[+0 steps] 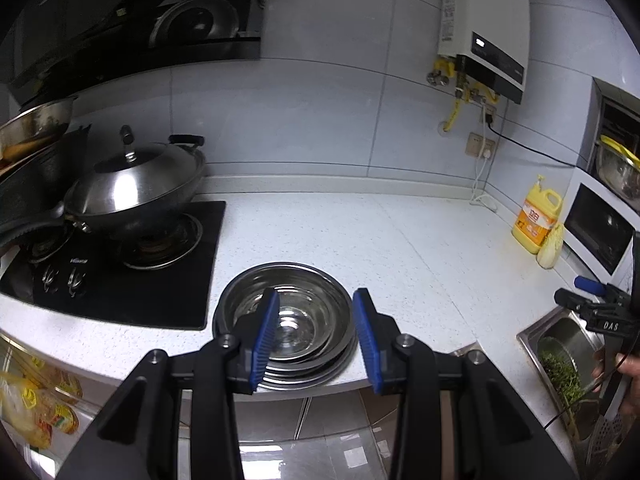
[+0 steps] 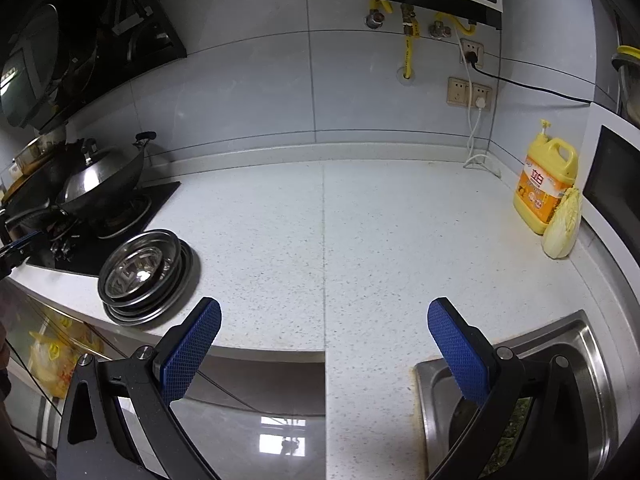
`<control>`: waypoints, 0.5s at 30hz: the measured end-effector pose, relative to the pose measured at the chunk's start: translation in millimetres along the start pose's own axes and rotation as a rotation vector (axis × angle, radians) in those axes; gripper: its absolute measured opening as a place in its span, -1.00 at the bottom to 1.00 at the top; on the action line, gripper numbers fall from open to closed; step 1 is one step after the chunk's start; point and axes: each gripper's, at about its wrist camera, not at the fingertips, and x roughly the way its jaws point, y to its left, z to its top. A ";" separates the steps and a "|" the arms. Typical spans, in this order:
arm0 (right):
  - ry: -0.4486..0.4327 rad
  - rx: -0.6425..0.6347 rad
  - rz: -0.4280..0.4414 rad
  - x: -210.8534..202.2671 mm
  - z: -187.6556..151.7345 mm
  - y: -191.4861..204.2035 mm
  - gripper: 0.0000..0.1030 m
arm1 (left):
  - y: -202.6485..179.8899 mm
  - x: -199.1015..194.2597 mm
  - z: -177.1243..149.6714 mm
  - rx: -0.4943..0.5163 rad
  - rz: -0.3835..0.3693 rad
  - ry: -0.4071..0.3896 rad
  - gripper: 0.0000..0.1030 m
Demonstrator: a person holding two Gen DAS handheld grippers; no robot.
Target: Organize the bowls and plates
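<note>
A steel bowl (image 1: 296,320) sits on a stack of steel plates (image 1: 304,376) by the front edge of the white countertop (image 1: 360,240). My left gripper (image 1: 316,296) hovers just in front of and above this stack, its blue pads apart and nothing pressed between them. In the right wrist view the same bowl (image 2: 136,272) and plates (image 2: 160,308) lie at the left. My right gripper (image 2: 324,308) stands wide open over the counter's front edge, holding nothing. It also shows at the far right of the left wrist view, as the right gripper (image 1: 568,290).
A lidded wok (image 1: 136,188) stands on the black stove (image 1: 120,280) to the left of the stack. A sink (image 2: 560,360) holding greens is at the right. A yellow detergent bottle (image 2: 548,184), a cabbage (image 2: 564,224) and a microwave (image 1: 600,228) line the right wall.
</note>
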 end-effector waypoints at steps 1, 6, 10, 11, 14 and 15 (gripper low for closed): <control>0.001 -0.003 0.008 -0.2 0.2 0.7 0.98 | 0.9 -2.9 0.3 -0.006 0.002 0.001 -0.30; -0.002 0.004 0.037 -2.1 -0.5 0.3 0.98 | 0.5 -15.8 1.2 -0.007 0.030 -0.013 -0.30; 0.012 0.005 0.049 -1.6 -2.3 -1.8 0.98 | -2.7 -20.7 0.3 -0.002 0.037 -0.014 -0.29; 0.013 0.001 0.048 -2.3 -2.9 -1.5 0.98 | -3.4 -20.9 -0.3 -0.002 0.035 -0.010 -0.29; 0.017 -0.002 0.049 -4.4 -4.4 -2.4 0.98 | -4.0 -20.2 -3.4 -0.004 0.047 -0.002 -0.29; 0.018 -0.002 0.047 -4.8 -4.9 -2.8 0.98 | -4.5 -19.8 -4.5 -0.006 0.049 0.002 -0.29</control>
